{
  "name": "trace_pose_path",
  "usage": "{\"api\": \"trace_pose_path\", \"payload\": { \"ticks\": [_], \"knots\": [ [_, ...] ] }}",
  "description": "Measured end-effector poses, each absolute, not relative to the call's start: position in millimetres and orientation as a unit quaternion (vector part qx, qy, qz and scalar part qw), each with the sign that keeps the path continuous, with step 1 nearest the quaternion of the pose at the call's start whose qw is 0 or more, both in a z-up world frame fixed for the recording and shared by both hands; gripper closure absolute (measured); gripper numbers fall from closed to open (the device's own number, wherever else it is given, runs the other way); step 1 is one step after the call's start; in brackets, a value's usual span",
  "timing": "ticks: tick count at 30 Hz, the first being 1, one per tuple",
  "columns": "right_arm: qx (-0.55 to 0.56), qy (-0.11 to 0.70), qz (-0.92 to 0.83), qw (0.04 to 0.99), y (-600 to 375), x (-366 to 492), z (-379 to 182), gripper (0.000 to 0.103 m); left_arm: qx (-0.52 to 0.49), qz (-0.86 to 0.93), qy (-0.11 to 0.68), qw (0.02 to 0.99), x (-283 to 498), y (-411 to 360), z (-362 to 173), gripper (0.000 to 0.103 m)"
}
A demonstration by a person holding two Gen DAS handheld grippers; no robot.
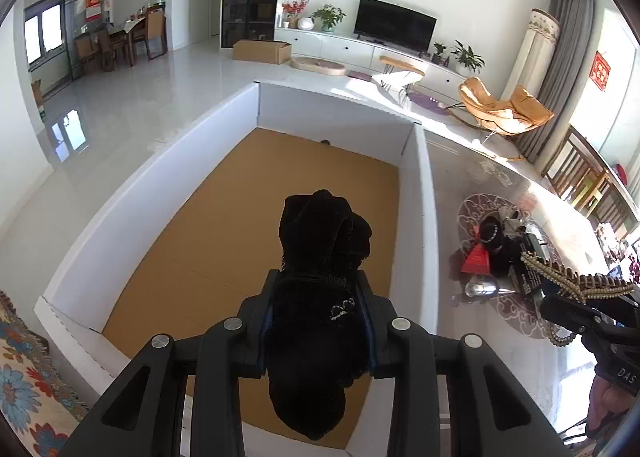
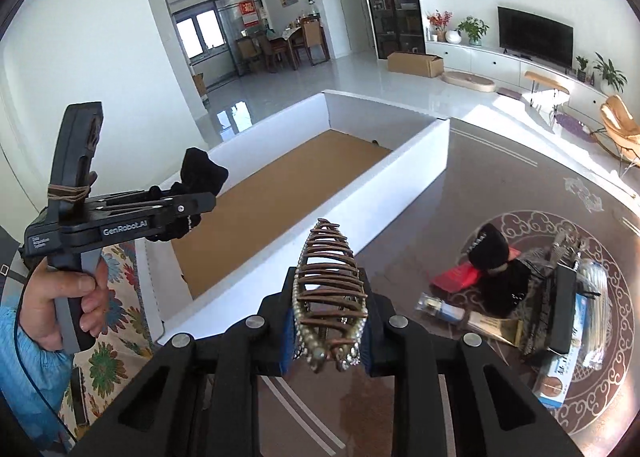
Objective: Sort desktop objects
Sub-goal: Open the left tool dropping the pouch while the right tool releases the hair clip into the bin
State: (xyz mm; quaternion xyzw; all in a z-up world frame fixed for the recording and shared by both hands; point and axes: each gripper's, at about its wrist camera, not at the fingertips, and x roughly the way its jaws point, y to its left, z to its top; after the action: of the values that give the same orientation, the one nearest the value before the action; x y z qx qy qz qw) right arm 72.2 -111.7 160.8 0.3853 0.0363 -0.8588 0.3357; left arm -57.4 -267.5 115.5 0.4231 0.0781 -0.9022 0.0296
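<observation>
My left gripper (image 1: 318, 285) is shut on a black velvet hair accessory (image 1: 320, 257) and holds it above the brown floor of a white-walled cardboard box (image 1: 336, 117). The same gripper and black piece (image 2: 200, 173) show at the left of the right wrist view, over the box (image 2: 404, 153). My right gripper (image 2: 328, 309) is shut on a bronze, bead-trimmed comb hair clip (image 2: 330, 281), held above the dark table right of the box. The clip (image 1: 576, 277) also shows at the right edge of the left wrist view.
A pile of small items (image 2: 520, 293) lies on the dark glass table (image 2: 460, 197) right of the box: a red packet (image 2: 456, 277), black velvet pieces, a small bottle (image 2: 440, 309), a blue-white box (image 2: 568, 361). A floral cloth (image 1: 24, 377) lies left of the box.
</observation>
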Motion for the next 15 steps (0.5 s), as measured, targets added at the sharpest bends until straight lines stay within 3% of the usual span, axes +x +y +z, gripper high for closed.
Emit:
{"api": "trace_pose_path", "payload": {
  "ticks": [5,8,9,10,11,12,15],
  "knots": [
    [0.385,0.083,-0.835,0.384,-225.6,64.7,147.5,0.077,0.454,-0.883,0.081,0.091,-72.1,-318.0,84.6,0.069],
    [0.401,0.114,-0.826,0.379,-269.8,59.0,121.7,0.076,0.463,-0.873,0.084,0.128,-82.1,-331.4,67.4,0.061],
    [0.409,0.13,-0.825,0.367,-281.2,58.1,111.9,0.065,0.47,-0.869,0.084,0.133,-82.3,-336.9,61.0,0.057],
    [0.415,0.148,-0.825,0.354,-289.4,57.2,102.7,0.039,0.476,-0.865,0.081,0.136,-84.9,-338.7,56.2,0.043],
    [0.413,0.158,-0.827,0.347,-294.4,58.4,96.3,0.027,0.479,-0.864,0.072,0.139,-86.6,-338.1,51.8,0.03],
    [0.407,0.166,-0.83,0.344,-296.5,60.7,91.6,0.02,0.477,-0.865,0.057,0.142,-86.8,-336.1,49.5,0.027],
    [0.394,0.205,-0.835,0.324,-300.2,67.0,77.2,0.02,0.476,-0.867,0.004,0.148,-86.1,-324.2,46.5,0.025]
  ]
}}
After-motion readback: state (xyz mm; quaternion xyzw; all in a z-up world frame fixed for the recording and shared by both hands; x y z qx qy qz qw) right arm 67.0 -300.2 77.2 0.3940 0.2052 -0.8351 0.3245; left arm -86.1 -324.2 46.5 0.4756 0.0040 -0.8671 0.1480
